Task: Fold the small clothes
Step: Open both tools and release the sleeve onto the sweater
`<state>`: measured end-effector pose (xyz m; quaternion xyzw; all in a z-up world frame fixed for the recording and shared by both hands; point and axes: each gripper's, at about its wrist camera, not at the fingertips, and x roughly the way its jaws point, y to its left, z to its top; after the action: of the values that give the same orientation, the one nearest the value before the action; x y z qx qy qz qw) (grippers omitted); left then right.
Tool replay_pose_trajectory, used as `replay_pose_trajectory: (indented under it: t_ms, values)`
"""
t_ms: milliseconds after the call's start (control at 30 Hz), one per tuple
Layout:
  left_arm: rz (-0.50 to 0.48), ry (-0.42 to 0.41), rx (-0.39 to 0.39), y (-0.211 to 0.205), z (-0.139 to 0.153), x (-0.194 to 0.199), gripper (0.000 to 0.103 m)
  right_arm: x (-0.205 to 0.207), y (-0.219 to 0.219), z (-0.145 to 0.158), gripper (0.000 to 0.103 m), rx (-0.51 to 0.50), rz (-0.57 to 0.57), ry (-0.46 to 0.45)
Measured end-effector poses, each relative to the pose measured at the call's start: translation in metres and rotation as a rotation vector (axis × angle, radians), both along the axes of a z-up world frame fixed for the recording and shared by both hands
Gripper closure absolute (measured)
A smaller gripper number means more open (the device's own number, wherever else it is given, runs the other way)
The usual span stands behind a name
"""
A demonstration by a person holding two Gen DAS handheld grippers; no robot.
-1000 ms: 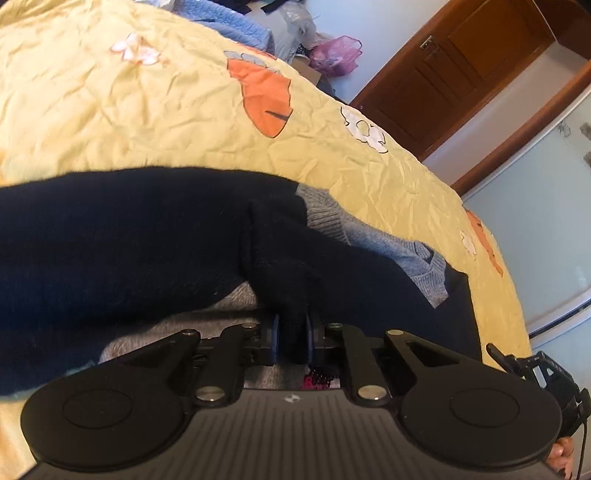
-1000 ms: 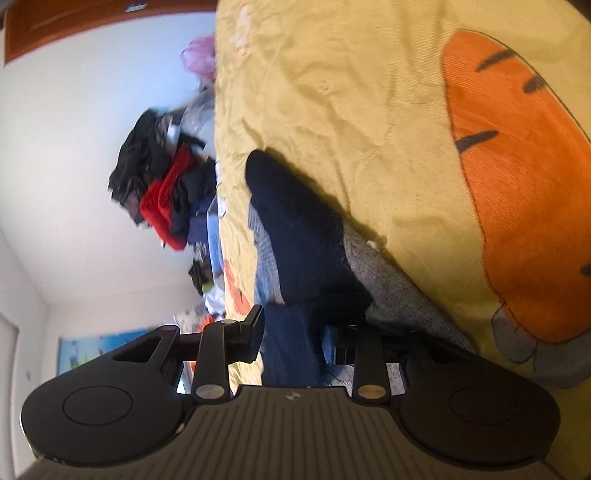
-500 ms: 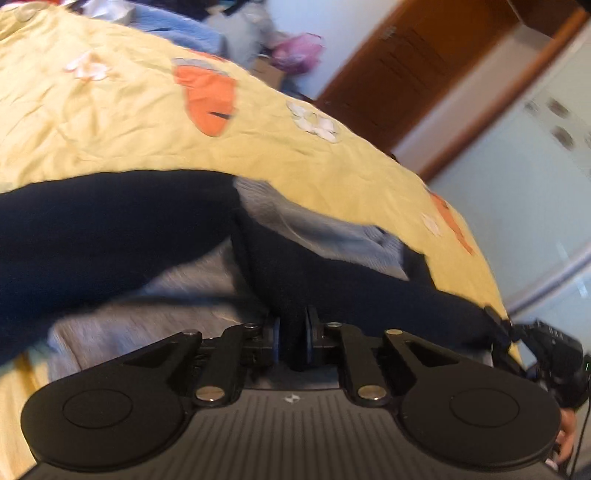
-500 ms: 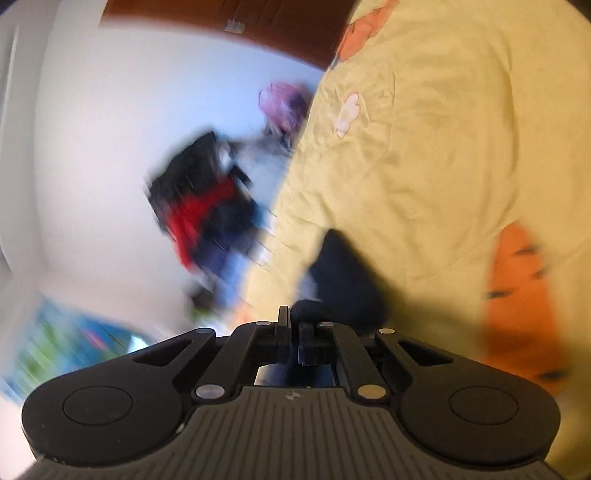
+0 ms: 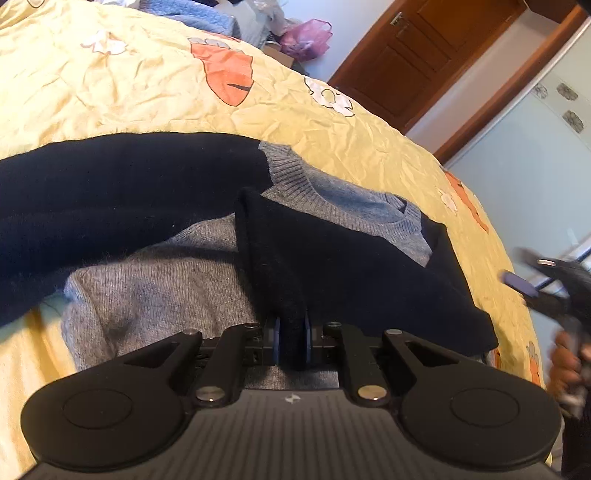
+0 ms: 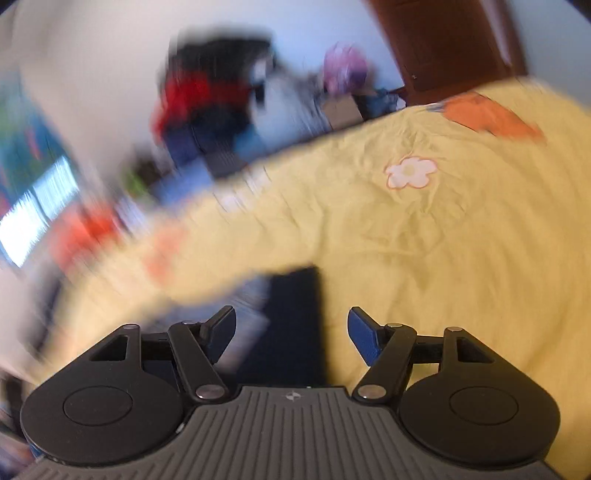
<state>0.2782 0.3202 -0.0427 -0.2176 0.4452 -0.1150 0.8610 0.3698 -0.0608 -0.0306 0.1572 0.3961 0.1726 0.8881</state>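
A small grey and navy sweater lies on the yellow bedspread. Its grey collar faces the far side, and one navy sleeve is folded across the chest. My left gripper is shut on the other navy sleeve, which drapes over the grey body. My right gripper shows blurred at the right edge of the left wrist view, held by a hand. In the blurred right wrist view my right gripper is open, with a strip of navy sleeve below and between its fingers.
The bedspread carries orange carrot prints and white flowers. A pile of clothes and a pink bag sit past the bed's far edge. A brown wooden door stands behind.
My right gripper has opened and let go of the navy cloth it held, and has swung away. My left gripper has stayed shut on the navy sleeve, which now lies across the grey body.
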Motion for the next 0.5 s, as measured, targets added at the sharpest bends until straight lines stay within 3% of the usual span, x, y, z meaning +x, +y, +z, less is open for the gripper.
replay_pose_trajectory:
  t_ms: [67,100,133,167,233,300,367,433,500]
  values:
    - [0.009,0.001,-0.006,0.001,0.0,-0.001,0.091,0.025,0.028,-0.018,0.053,-0.141,0.07,0.026]
    - [0.013,0.002,-0.014,0.002,0.0,-0.001,0.091,0.032,0.034,-0.023,0.058,-0.147,0.079,0.046]
    - [0.016,0.002,-0.023,0.003,-0.001,-0.001,0.091,0.035,0.037,-0.029,0.082,-0.108,0.098,0.053]
    - [0.019,0.002,-0.033,0.004,-0.002,-0.001,0.09,0.037,0.04,-0.031,0.089,-0.066,0.118,0.053]
    - [0.019,0.001,-0.044,0.006,-0.003,0.0,0.09,0.03,0.037,-0.023,0.09,-0.062,0.11,-0.003]
    - [0.014,-0.006,-0.043,0.006,-0.003,-0.001,0.09,0.03,0.007,-0.015,0.093,0.029,0.027,-0.048]
    - [0.015,-0.022,-0.044,0.006,-0.005,-0.003,0.09,0.037,-0.028,-0.031,0.094,0.103,-0.091,0.011]
    - [0.021,-0.038,-0.056,0.007,-0.008,-0.005,0.09,0.031,-0.031,-0.046,0.094,0.084,-0.077,0.026]
    - [0.017,-0.058,-0.048,0.006,-0.009,-0.007,0.09,0.027,-0.033,-0.049,0.093,0.154,-0.099,0.042]
